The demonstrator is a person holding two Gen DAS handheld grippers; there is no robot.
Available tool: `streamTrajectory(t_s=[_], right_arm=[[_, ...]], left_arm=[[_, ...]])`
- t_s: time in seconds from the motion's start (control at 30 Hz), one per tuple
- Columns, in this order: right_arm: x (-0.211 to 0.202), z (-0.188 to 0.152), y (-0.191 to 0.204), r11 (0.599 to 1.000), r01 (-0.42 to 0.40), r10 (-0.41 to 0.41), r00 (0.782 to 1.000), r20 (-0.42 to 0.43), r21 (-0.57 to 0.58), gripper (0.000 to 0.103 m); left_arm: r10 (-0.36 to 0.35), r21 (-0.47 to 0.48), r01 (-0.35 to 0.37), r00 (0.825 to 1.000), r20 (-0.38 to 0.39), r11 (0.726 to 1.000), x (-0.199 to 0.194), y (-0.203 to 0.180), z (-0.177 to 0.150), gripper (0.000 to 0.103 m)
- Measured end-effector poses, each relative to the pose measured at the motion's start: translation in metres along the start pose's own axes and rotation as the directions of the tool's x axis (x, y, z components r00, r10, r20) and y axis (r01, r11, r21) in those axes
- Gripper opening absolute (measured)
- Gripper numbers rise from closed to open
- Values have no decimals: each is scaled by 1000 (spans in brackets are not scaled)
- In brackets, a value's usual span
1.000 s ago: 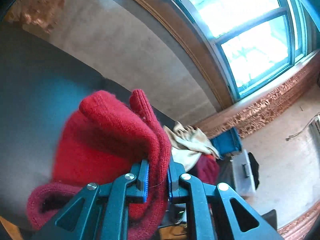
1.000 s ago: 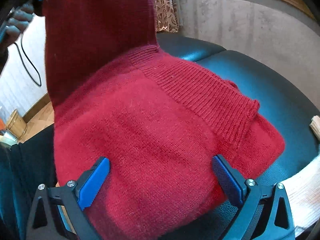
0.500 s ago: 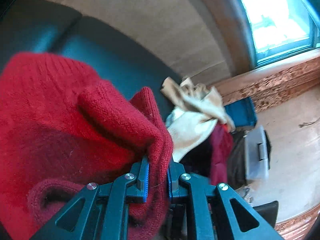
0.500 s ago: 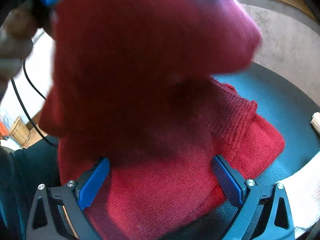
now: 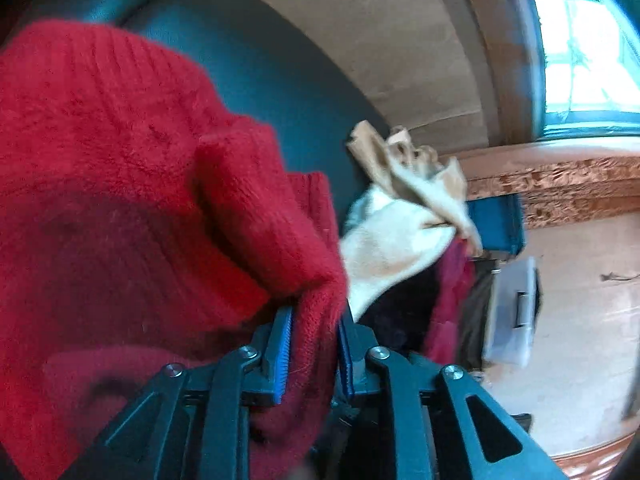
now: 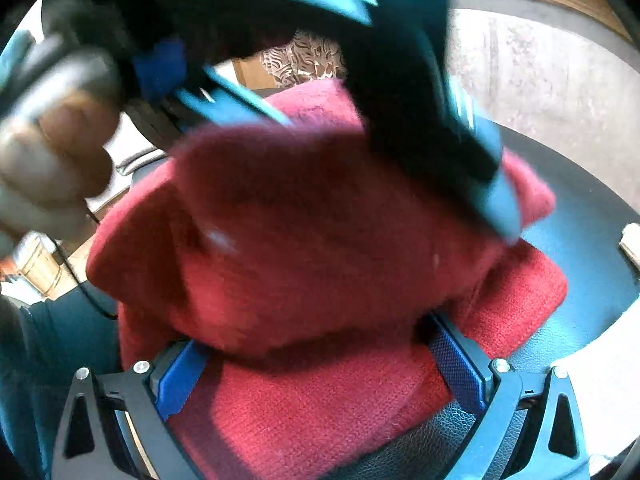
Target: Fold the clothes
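Observation:
A red knit sweater (image 5: 120,200) lies on a black leather sofa (image 5: 260,80). My left gripper (image 5: 315,344) has a fold of the sweater's edge between its blue pads, which still touch the fabric while the jaws are opening. In the right wrist view the folded-over sweater (image 6: 320,240) lies heaped on its lower layer. There my right gripper (image 6: 320,364) stands open wide, low over the near part of the sweater, gripping nothing. The left gripper's blurred body (image 6: 420,100) and a person's hand (image 6: 52,152) hover above the sweater.
A pile of other clothes, beige and white on top (image 5: 400,232), sits at the sofa's far end. Beyond it are a blue box (image 5: 496,224) and a clear plastic case (image 5: 512,312) on the floor. A window (image 5: 580,60) and a wall lie behind. A dark cable (image 6: 80,280) hangs at the left.
My left gripper has swung down and over with the sweater's upper part, laying it onto the lower part, and its jaws have parted a little. The right gripper has stayed put.

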State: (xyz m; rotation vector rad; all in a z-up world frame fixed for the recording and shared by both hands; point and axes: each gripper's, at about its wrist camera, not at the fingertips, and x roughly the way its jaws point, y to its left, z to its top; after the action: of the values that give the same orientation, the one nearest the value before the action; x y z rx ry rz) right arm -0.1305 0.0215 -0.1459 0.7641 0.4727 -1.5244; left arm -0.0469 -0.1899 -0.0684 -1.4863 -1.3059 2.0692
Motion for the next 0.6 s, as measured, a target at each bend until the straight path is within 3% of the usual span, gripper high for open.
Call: streamTrajectory(t_s=[0.13,0.23,0.33,0.4,0.5,0.6], right_arm=[[-7,-4,1,1000,20,-20,1000,-3,19,103],[-20,-11,2,997,40,-40,999,-2,72,103],[-46,-27,-3,989,62,-62,998,-3,131,103],[-74,-36,-4,985,88,-90,996,7,150,103],[-119,-38,7,980,121,-130,990,49,156,103],[-126,-11,11,985,95,-109,990,92,142,103]], left_arm=[[-99,110,97,995,20,989,-48,-32,-9,22],[-123,203,100,987,104,974,-95,-36,-10,25],[-35,247,-21,975,219,969,-136,-12,-9,27],[49,244,-125,955,293,962,-153,11,-9,27],[134,212,-212,934,331,954,-169,54,-19,27],[171,199,-248,926,337,948,-173,86,-33,27]])
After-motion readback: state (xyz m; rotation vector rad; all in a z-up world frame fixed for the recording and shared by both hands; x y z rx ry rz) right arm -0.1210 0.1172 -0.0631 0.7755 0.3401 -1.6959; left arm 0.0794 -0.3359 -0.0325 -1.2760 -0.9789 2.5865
